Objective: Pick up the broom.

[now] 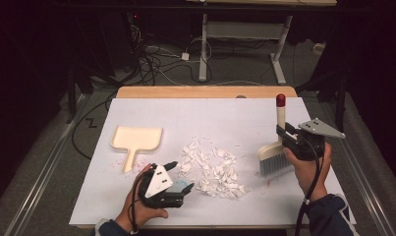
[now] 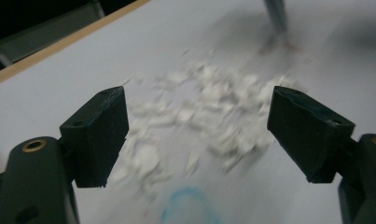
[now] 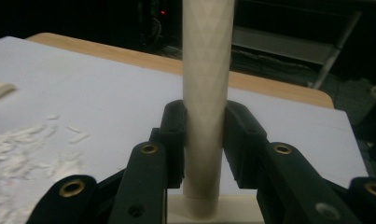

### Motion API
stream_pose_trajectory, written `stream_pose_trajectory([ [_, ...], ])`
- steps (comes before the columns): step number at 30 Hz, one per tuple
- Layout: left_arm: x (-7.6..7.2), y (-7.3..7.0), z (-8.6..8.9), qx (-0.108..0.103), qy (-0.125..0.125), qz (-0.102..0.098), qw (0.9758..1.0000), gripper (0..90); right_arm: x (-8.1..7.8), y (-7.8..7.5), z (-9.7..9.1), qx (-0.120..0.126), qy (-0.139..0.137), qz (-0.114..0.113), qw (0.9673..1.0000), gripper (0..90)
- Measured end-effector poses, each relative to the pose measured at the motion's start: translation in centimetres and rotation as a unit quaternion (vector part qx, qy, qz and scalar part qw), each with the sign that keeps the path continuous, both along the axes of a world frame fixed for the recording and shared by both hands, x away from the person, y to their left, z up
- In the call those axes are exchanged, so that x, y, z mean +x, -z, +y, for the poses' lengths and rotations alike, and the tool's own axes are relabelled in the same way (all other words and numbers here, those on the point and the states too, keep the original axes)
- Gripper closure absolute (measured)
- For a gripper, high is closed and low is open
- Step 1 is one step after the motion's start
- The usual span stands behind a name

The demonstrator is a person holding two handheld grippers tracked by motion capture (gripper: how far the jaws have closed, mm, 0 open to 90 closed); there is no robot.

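A heap of white paper scraps (image 1: 212, 169) lies in the middle of the white sheet (image 1: 185, 115). A cream dustpan (image 1: 136, 140) lies flat to its left, handle toward me. My right gripper (image 1: 285, 133) is shut on the cream handle (image 3: 206, 93) of a hand brush (image 1: 274, 160), which stands upright right of the heap, grey bristles down and red tip up. My left gripper (image 1: 180, 178) hovers at the heap's near left edge, open. In the left gripper view its jaws (image 2: 197, 135) stand wide apart, nothing between them, with the scraps (image 2: 209, 107) ahead.
The sheet covers a wooden table whose far edge (image 1: 205, 92) shows. A blue ring-shaped mark (image 2: 190, 210) is on the sheet just under the left gripper. Cables (image 1: 156, 64) and another table's legs (image 1: 279, 54) are on the floor beyond.
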State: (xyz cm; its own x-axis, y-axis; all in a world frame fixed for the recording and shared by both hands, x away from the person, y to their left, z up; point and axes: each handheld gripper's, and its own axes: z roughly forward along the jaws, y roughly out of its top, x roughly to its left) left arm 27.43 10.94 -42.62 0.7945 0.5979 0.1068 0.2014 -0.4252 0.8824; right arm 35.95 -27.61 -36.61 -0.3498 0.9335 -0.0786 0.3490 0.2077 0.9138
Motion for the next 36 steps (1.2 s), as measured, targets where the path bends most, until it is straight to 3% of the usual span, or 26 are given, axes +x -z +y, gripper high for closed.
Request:
stream_pose_trajectory([
  [2, 0.2, -0.4, -0.9, -0.006, 0.006, -0.001, 1.0000, 19.5, -0.7, -0.8, 0.9, 0.003, -0.014, -0.012, 0.9998, 71.6],
  [3, 0.6, -1.2, -2.6, -0.028, 0.021, 0.000, 0.9994, 19.6, -1.1, -1.1, 1.4, 0.001, -0.022, -0.016, 0.9996, 71.6],
  [4, 0.6, -1.2, -2.6, -0.028, 0.021, 0.000, 0.9994, 19.9, -1.5, -1.5, 1.8, 0.005, -0.029, -0.025, 0.9992, 71.6],
  [5, 0.8, -1.4, -3.5, -0.034, 0.025, 0.000, 0.9991, 19.9, -1.5, -1.5, 1.8, 0.005, -0.029, -0.025, 0.9992, 71.6],
  [6, 1.3, -1.8, -5.2, -0.041, 0.039, 0.002, 0.9984, 20.8, -2.3, -2.1, 2.7, 0.001, -0.048, -0.029, 0.9984, 71.6],
  [8, 1.4, -1.8, -6.0, -0.045, 0.046, 0.005, 0.9979, 21.8, -2.7, -2.4, 3.1, 0.006, -0.052, -0.036, 0.9980, 71.6],
  [10, 1.9, -2.0, -8.0, -0.053, 0.060, 0.015, 0.9967, 22.1, -3.7, -2.7, 4.3, 0.001, -0.074, -0.041, 0.9964, 71.5],
  [15, 2.5, -2.0, -10.0, -0.078, 0.058, 0.034, 0.9947, 23.4, -4.7, -2.2, 6.0, -0.004, -0.103, -0.035, 0.9941, 71.6],
  [19, 2.6, -1.7, -11.0, -0.071, 0.057, 0.037, 0.9951, 27.9, -5.2, -1.8, 7.3, -0.012, -0.123, -0.032, 0.9918, 71.5],
  [20, 2.7, -1.3, -11.3, -0.068, 0.056, 0.046, 0.9951, 29.4, -5.4, -1.7, 7.6, -0.014, -0.129, -0.029, 0.9912, 71.5],
  [22, 2.8, -1.2, -11.3, -0.070, 0.057, 0.050, 0.9946, 34.5, -5.8, -1.7, 8.0, -0.015, -0.138, -0.032, 0.9899, 71.5],
  [25, 3.1, -0.9, -10.7, -0.073, 0.081, 0.062, 0.9921, 49.4, -6.4, -1.7, 8.6, -0.019, -0.148, -0.035, 0.9882, 71.5],
  [26, 3.0, -0.9, -10.4, -0.072, 0.080, 0.060, 0.9924, 55.1, -6.5, -1.8, 8.8, -0.021, -0.152, -0.035, 0.9875, 71.4],
  [31, 3.3, -1.2, -9.0, -0.072, 0.088, 0.063, 0.9915, 63.0, -6.9, -2.2, 8.7, -0.010, -0.171, -0.038, 0.9844, 70.8],
  [34, 3.1, -2.0, -7.6, -0.050, 0.103, 0.050, 0.9922, 64.7, -7.0, -2.5, 8.1, -0.002, -0.220, -0.047, 0.9744, 68.2],
  [35, 3.1, -2.0, -7.6, -0.050, 0.103, 0.050, 0.9922, 64.7, -7.0, -2.5, 8.1, -0.002, -0.220, -0.047, 0.9744, 68.2],
  [36, 2.9, -2.2, -7.2, -0.040, 0.107, 0.046, 0.9924, 64.7, -7.1, -2.6, 7.8, -0.013, -0.246, -0.055, 0.9677, 60.8],
])
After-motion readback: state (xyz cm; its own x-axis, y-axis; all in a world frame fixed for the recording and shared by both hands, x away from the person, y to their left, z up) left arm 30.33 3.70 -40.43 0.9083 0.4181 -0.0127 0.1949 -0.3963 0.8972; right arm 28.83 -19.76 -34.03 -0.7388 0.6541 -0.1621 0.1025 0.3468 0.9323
